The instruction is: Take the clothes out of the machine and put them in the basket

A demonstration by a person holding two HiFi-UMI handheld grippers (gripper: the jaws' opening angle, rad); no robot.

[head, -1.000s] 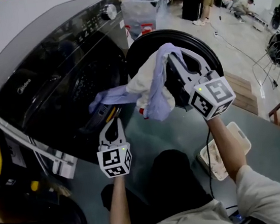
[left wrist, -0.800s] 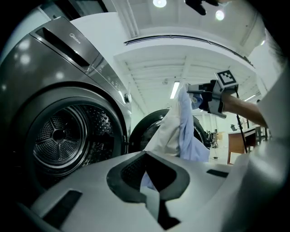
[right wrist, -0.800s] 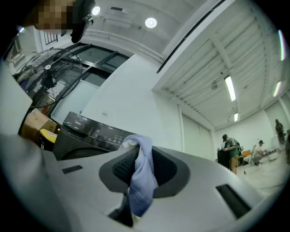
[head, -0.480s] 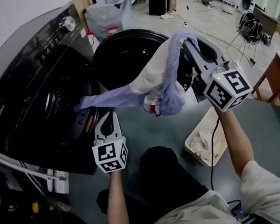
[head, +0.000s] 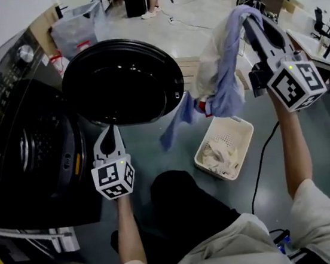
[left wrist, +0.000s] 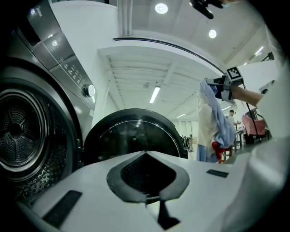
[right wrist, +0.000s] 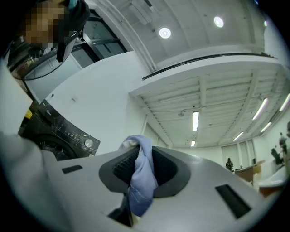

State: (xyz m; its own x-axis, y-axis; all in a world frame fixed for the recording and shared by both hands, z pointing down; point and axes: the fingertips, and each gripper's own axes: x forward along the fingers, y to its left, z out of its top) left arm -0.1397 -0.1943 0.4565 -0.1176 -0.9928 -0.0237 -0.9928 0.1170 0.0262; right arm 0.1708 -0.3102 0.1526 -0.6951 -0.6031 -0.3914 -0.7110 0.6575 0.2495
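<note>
Grey floor (head: 150,154): basket (head: 234,121) beside open machine door (head: 122,82)

Two grippers, left gripper (head: 111,129) and right gripper (head: 249,14); one dark front-loading washing machine (head: 26,134) with one round black door (head: 122,82); one white perforated plastic basket (head: 242,129); one lavender-and-cream clothes bundle (head: 221,78) hanging from the right fingers (head: 264,32).

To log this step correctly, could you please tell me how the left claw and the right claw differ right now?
The right claw is clamped on a bundle of blue and cream clothes; the left claw is shut with nothing in it. The right claw is raised and tilted upward near the basket; the left claw sits lower, about level, facing the washing machine's open door. Both are closed.
</note>
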